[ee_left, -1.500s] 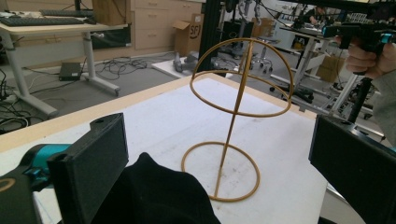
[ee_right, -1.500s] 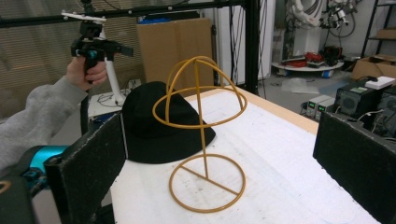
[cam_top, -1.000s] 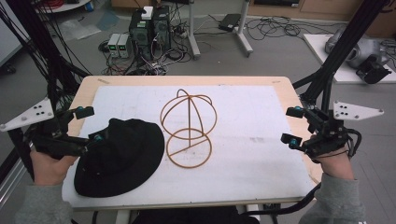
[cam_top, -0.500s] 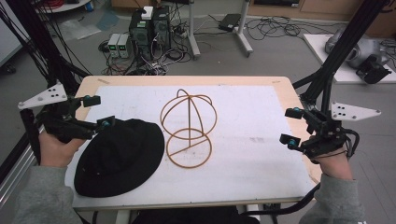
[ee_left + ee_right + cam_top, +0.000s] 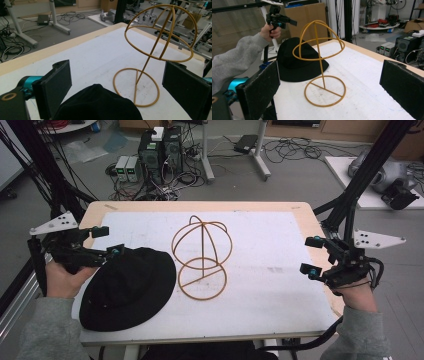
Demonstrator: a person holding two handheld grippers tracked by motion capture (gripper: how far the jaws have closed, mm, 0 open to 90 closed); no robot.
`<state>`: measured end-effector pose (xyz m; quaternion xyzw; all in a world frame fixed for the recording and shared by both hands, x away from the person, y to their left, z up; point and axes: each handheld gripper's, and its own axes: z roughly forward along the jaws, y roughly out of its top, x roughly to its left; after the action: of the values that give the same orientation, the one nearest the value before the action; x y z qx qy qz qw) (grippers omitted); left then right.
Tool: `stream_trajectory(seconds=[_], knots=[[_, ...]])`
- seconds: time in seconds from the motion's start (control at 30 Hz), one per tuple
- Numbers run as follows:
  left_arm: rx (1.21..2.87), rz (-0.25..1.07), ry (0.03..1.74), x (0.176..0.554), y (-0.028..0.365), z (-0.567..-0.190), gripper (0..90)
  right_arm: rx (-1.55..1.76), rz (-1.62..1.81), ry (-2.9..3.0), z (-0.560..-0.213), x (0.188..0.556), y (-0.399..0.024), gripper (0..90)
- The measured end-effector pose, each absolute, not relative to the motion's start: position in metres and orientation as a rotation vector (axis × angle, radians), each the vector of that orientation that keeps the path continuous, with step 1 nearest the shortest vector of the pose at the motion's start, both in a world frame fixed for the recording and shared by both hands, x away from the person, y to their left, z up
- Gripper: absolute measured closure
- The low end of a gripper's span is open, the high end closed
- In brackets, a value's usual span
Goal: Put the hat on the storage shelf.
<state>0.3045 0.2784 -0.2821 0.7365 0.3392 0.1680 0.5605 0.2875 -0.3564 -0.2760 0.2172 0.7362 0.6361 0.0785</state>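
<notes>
Your left hand-held gripper (image 5: 107, 241) hovers with jaws spread just above the edge of the black hat (image 5: 129, 287), which lies flat on the worktop (image 5: 280, 245) beside the wire hat stand (image 5: 202, 257). Your right hand-held gripper (image 5: 311, 256) is spread too, well apart from both.

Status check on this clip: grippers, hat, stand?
Left gripper open, above hat's edge. Right gripper open, off right. Black hat flat on table, beside wire stand. Nothing between them.

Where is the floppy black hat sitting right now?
In the high view, the black fabric hat lies on the table's near-left corner, just left of the golden wire hat stand, beside the left gripper.
</notes>
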Motion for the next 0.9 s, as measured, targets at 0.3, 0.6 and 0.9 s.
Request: stream_trajectory(seconds=[0.3, 0.6, 0.9], knots=[[1.732, 0.365, 0.839, 0.309, 0.283, -0.303, 9.1, 0.652, 1.888, 2.211, -0.278, 0.289, -0.356, 2.0], [1.753, 0.334, 0.849, 0.313, 0.283, -0.32, 9.6, 0.65, 1.889, 2.221, -0.278, 0.289, -0.353, 2.0], [1.77, 0.32, 0.847, 0.317, 0.283, -0.336, 12.5, 0.637, 1.889, 2.233, -0.278, 0.289, -0.351, 2.0]])
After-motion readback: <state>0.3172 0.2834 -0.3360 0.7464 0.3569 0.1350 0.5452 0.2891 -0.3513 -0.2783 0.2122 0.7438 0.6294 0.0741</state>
